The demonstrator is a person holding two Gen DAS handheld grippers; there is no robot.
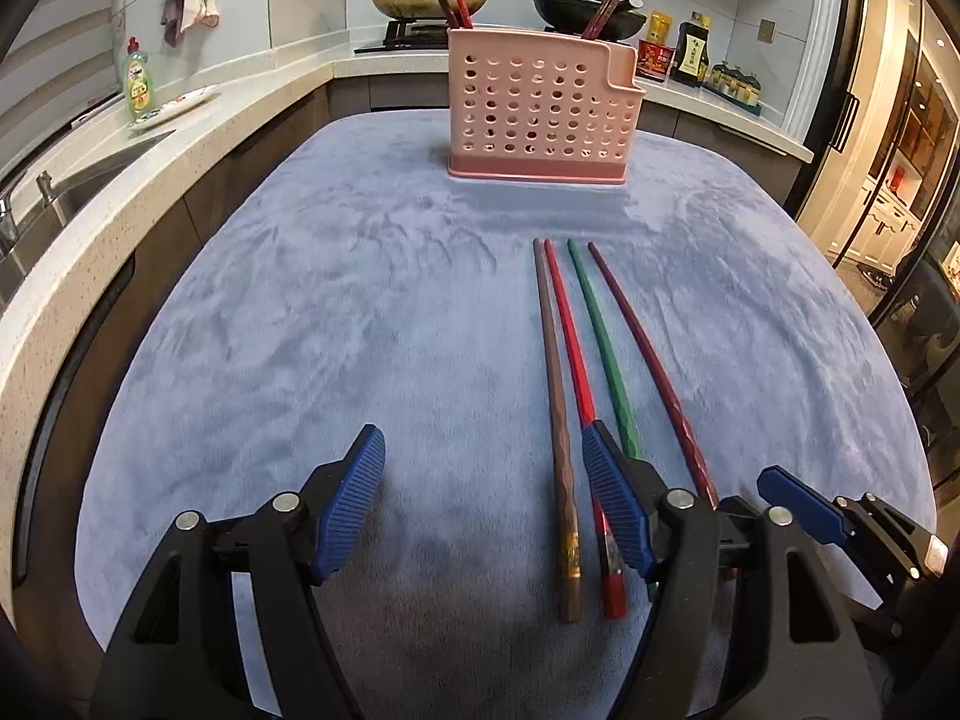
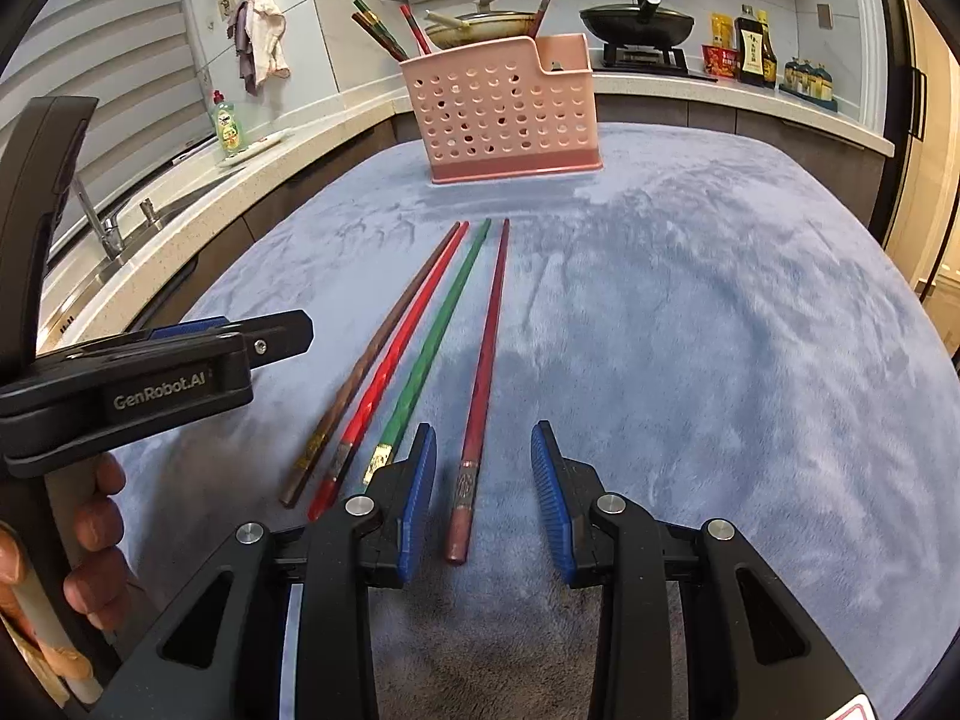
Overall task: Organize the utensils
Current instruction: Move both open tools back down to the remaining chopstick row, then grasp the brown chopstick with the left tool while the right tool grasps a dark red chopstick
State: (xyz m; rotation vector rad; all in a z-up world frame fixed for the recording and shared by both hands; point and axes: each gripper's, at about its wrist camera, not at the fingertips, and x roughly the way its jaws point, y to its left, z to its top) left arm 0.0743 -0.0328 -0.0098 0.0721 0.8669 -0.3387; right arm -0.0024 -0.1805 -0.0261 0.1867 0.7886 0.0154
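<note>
Chopsticks are the job: four lie side by side on the blue cloth covering the tabletop (image 1: pixel 300 312), tips pointing far toward the pink holder (image 1: pixel 534 114), which stands well apart at the far middle with several chopsticks already upright in it. Beyond it the kitchen counter (image 1: pixel 180 138) wraps the left and far sides, carrying two pans, sauce bottles at the far right, a green soap bottle (image 1: pixel 139 84) and a sink at the left. The right gripper (image 2: pixel 483 474) has its jaws apart, straddling the near end of the dark red chopstick (image 2: pixel 486 354), the rightmost of the four; that looks like the pick in hand. To do it well, I would lower squarely, close near the thick decorated end and lift clear of the green chopstick (image 2: pixel 444 324) just beside the left finger, since soft cloth lets thin sticks roll. The left gripper (image 1: pixel 480 480) is also open and empty, with the brown chopstick (image 1: pixel 555 384) and red chopstick (image 1: pixel 570 348) between its fingers.
</note>
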